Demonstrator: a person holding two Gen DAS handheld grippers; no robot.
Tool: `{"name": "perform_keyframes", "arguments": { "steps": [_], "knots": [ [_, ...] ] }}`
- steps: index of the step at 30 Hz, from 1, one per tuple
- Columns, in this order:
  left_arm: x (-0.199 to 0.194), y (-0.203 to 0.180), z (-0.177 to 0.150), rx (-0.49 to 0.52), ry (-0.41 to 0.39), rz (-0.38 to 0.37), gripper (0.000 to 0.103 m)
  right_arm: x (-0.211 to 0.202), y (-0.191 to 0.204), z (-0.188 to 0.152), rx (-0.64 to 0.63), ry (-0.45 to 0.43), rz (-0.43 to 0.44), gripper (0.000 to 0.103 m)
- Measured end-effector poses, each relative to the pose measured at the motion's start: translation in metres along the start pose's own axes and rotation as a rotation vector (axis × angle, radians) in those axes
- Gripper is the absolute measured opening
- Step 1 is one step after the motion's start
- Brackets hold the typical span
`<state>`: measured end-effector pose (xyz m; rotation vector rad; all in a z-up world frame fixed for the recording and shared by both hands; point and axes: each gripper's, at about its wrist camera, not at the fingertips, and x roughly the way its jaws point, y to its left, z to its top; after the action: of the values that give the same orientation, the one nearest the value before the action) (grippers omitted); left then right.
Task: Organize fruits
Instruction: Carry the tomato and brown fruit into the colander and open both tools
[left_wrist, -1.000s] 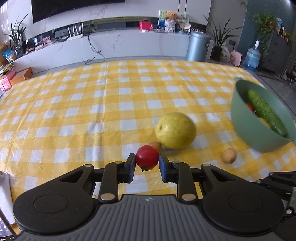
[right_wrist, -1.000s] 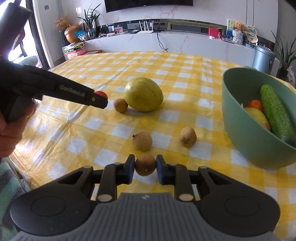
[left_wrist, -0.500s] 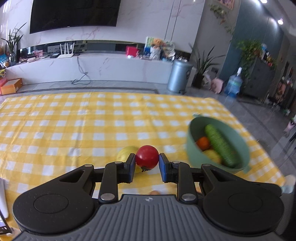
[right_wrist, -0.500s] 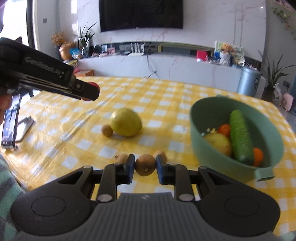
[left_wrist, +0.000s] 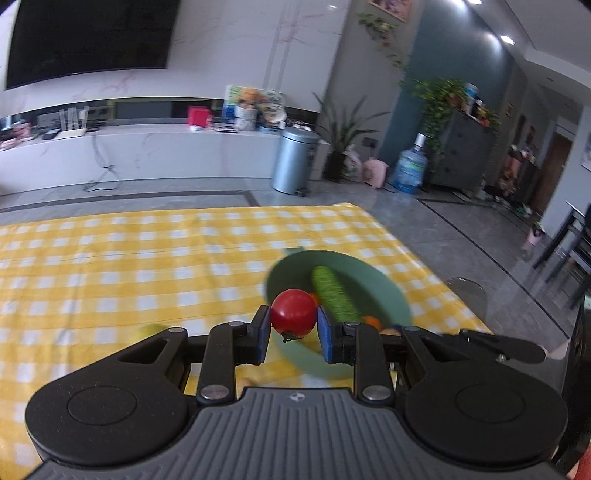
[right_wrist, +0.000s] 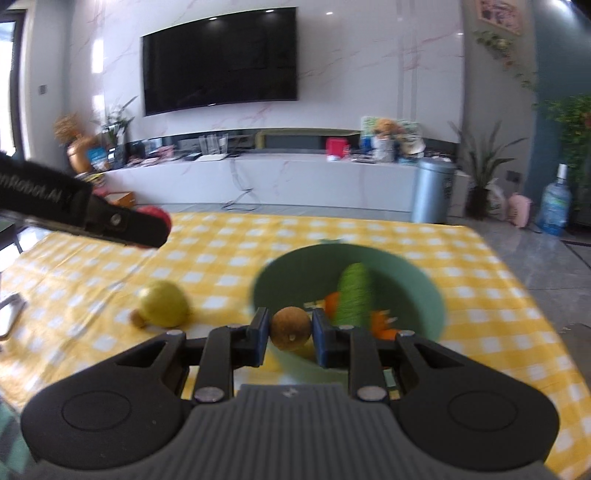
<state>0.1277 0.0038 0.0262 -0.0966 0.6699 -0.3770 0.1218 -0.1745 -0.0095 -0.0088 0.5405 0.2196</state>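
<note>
My left gripper (left_wrist: 293, 321) is shut on a red tomato (left_wrist: 293, 316) and holds it in the air at the near left rim of the green bowl (left_wrist: 395, 295). My right gripper (right_wrist: 290, 328) is shut on a small brown round fruit (right_wrist: 290, 328), raised in front of the green bowl (right_wrist: 428, 295). The bowl holds a cucumber (right_wrist: 354, 293) and orange fruits (right_wrist: 382, 325). The left gripper (right_wrist: 155, 230) shows in the right wrist view at the upper left, with the tomato (right_wrist: 160, 218) at its tip.
A large yellow fruit (right_wrist: 164, 302) and a small brown fruit (right_wrist: 137, 319) lie on the yellow checked tablecloth (right_wrist: 221, 258) left of the bowl. The table's far and right edges drop to a grey floor. A phone-like object (right_wrist: 9, 314) lies at the left edge.
Both grippers have risen and swung toward the green bowl, each carrying its fruit. The bowl now lies directly behind both sets of fingers.
</note>
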Motion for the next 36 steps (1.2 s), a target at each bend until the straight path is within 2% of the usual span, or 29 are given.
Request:
{"name": "perform_keyframes", "arguments": {
  "steps": [6, 9, 14, 25, 36],
  "knots": [
    [0.037, -0.016, 0.002, 0.012, 0.062, -0.069, 0.030, 0.011, -0.039, 0.004, 0.128, 0.012, -0.034, 0.021],
    [0.056, -0.021, 0.001, 0.016, 0.095, -0.081, 0.030, 0.023, -0.058, 0.003, 0.225, 0.034, -0.028, 0.021],
    [0.084, -0.026, -0.005, 0.029, 0.161, -0.094, 0.030, 0.043, -0.076, 0.003, 0.304, 0.077, -0.012, 0.021],
    [0.112, -0.033, -0.016, 0.042, 0.263, -0.095, 0.030, 0.073, -0.087, -0.001, 0.369, 0.178, -0.014, 0.021],
    [0.117, -0.035, -0.018, 0.056, 0.295, -0.064, 0.030, 0.072, -0.077, 0.000, 0.307, 0.185, -0.041, 0.022]
  ]
}}
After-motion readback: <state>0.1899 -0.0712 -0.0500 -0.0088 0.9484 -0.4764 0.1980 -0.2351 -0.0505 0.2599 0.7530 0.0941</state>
